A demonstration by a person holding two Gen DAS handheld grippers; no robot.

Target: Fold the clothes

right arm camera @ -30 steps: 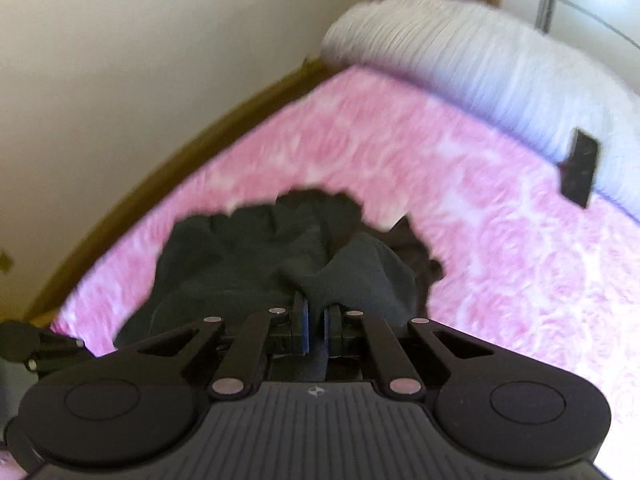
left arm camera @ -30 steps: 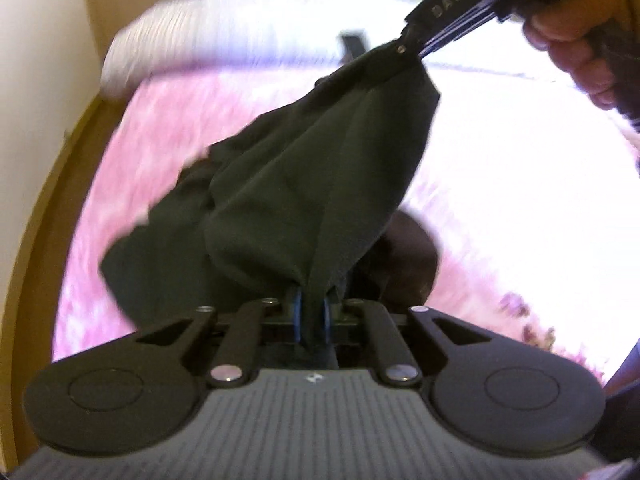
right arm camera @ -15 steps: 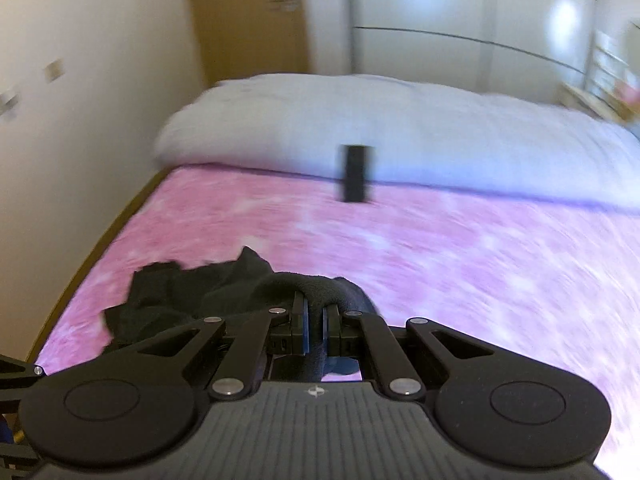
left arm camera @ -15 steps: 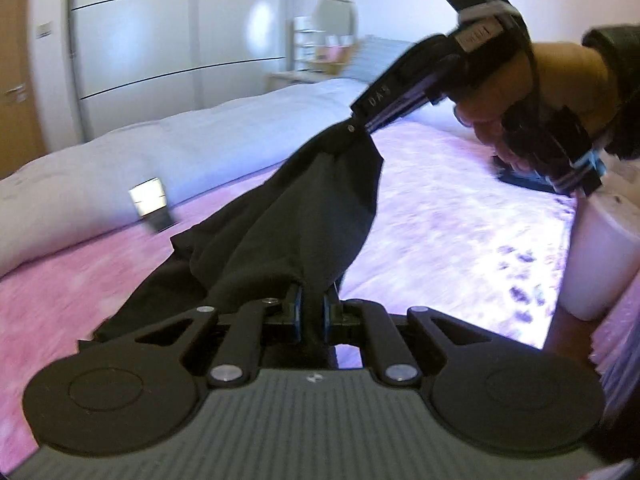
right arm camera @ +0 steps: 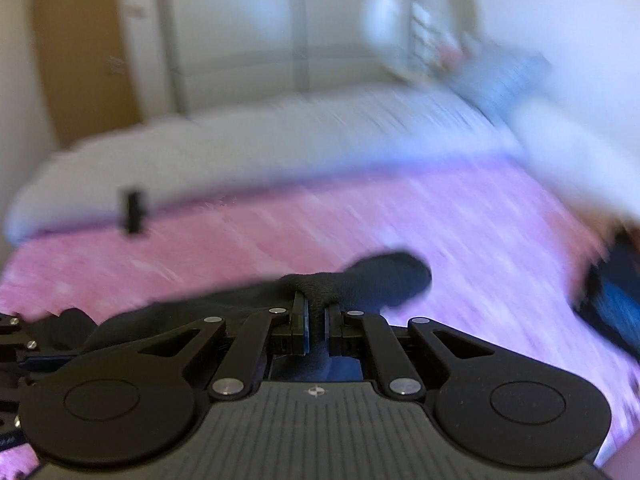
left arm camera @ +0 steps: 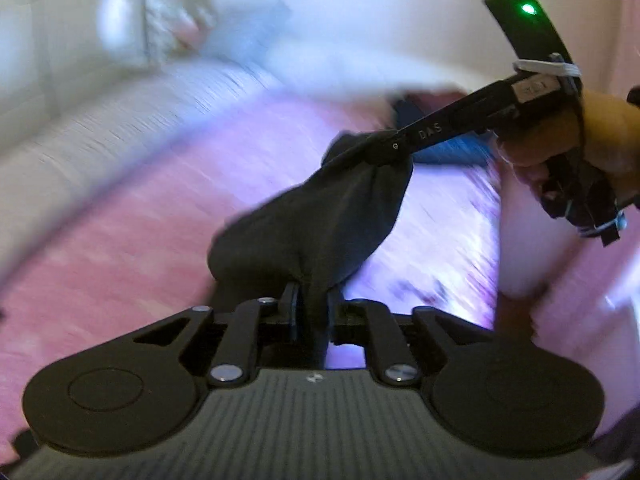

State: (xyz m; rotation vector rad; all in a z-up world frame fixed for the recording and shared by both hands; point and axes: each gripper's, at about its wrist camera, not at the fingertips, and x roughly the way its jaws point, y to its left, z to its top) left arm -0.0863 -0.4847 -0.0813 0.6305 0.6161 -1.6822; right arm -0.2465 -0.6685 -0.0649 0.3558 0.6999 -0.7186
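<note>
I am holding the dark garment [left arm camera: 320, 216] stretched above the pink bed [left arm camera: 120, 248], its long axis running from my left hand-held gripper [left arm camera: 310, 308], whose jaws are opening around the cloth, up-right to my right hand-held gripper [left arm camera: 376, 142], pinched nearly closed on it. Only the right view is showing a small dark object [right arm camera: 132, 210] by the white duvet [right arm camera: 240, 148].

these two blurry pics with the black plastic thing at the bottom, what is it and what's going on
Each picture comes from a camera on a hand-held gripper, looking along its two fingers. A person holds one per hand. The left gripper has a dark garment between its fingers, which are opening. The right gripper pinches the same cloth; in the left view it appears with the hand holding it. Below is a pink bed cover, with a white duvet behind. The blur comes from fast movement.
</note>
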